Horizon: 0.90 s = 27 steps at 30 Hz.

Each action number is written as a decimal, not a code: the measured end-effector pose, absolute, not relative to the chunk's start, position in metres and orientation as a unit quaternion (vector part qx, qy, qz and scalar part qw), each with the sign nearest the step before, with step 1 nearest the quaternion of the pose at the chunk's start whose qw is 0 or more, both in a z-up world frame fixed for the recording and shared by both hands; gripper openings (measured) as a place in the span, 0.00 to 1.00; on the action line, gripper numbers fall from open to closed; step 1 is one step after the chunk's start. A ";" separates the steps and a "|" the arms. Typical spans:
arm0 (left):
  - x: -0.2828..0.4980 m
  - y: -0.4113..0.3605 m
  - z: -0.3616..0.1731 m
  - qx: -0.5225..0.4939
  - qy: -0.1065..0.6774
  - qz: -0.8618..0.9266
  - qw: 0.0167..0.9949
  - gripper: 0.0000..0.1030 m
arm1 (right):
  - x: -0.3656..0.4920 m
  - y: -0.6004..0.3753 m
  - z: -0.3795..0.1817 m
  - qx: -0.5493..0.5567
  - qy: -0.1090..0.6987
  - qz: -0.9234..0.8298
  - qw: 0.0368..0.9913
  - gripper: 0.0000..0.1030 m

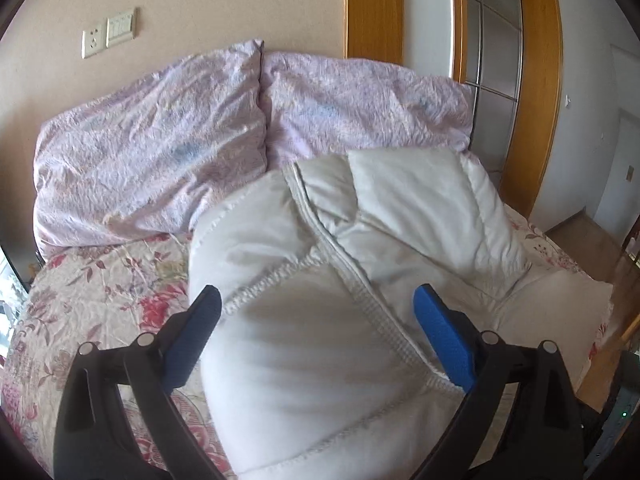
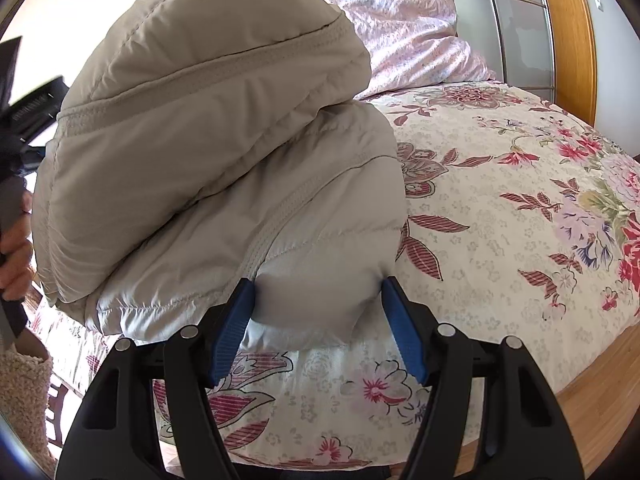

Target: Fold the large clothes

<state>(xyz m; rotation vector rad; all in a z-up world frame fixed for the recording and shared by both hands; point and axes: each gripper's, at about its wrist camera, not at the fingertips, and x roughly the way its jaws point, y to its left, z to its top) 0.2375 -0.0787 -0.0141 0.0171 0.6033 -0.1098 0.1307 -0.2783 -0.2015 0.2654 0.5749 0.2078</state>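
A: Start close. What are the grippers doing?

B: The right gripper (image 2: 318, 300) has its blue pads (image 2: 236, 320) pressed into a puffy corner of the pale quilted down jacket (image 2: 224, 152), pinching it between them. The left gripper (image 1: 318, 320) is spread wide; the jacket bulges up between its fingers (image 1: 440, 336), and the pads do not seem to squeeze it.

A: Where does the jacket lie?

B: On the floral bedspread (image 2: 500, 200), doubled over itself in thick layers. In the right wrist view its long axis runs from the pinched corner at 6 o'clock up toward 11 o'clock. In the left wrist view a ribbed seam (image 1: 352, 272) runs from 5 o'clock toward 11 o'clock, and the far end points at the pillows.

A: What does only one view show?

B: The left view shows both lilac pillows (image 1: 160, 152) against the wall, plus a wall socket (image 1: 93, 43) at 10 o'clock. The right view shows a hand (image 2: 14, 256) at 9 o'clock holding a black handle, a fleecy sleeve (image 2: 24, 392) below it, and the wooden bed edge (image 2: 600, 380) at 4 o'clock.
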 end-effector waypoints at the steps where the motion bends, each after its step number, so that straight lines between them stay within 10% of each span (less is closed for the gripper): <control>1: 0.242 -0.079 -0.020 0.002 0.307 -0.059 0.950 0.94 | 0.131 -0.278 -0.201 0.130 0.282 0.102 0.945 0.65; 16: 0.272 -0.132 -0.071 0.043 0.299 -0.088 0.949 0.98 | 0.121 -0.294 -0.191 0.124 0.262 0.081 0.954 0.70; 27: 0.247 -0.085 -0.029 -0.030 0.282 -0.120 0.951 0.98 | 0.112 -0.277 -0.068 0.046 0.144 0.078 0.986 0.69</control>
